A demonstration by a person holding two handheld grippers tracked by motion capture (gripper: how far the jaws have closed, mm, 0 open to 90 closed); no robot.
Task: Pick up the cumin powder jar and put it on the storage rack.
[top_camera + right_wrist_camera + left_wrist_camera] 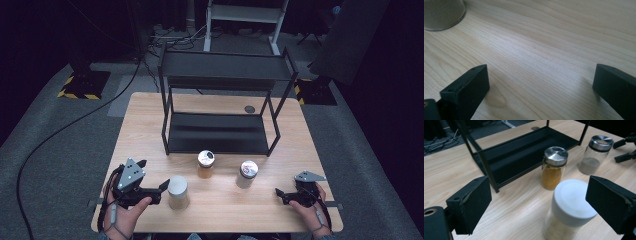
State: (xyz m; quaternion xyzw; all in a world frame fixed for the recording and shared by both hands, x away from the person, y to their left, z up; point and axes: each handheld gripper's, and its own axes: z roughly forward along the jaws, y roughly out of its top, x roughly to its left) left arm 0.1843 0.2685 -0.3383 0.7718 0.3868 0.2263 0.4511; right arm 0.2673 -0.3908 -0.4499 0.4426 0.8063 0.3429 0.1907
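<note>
The open left claw (541, 205) has the white-lidded glass jar (569, 210) between its jaws, not yet squeezed. The right claw (539, 87) is open and holds nothing. All three jars stand on the worktop (220, 210), so I think the job has barely begun.

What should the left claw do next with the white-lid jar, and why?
Probably ease the left claw a little further forward and then close it on the white-lid jar. Its jaws are wide open, one on each side of the jar, but in the high view they look only just level with the jar's near side. The jar stands upright on the table, in front of the black rack.
</note>
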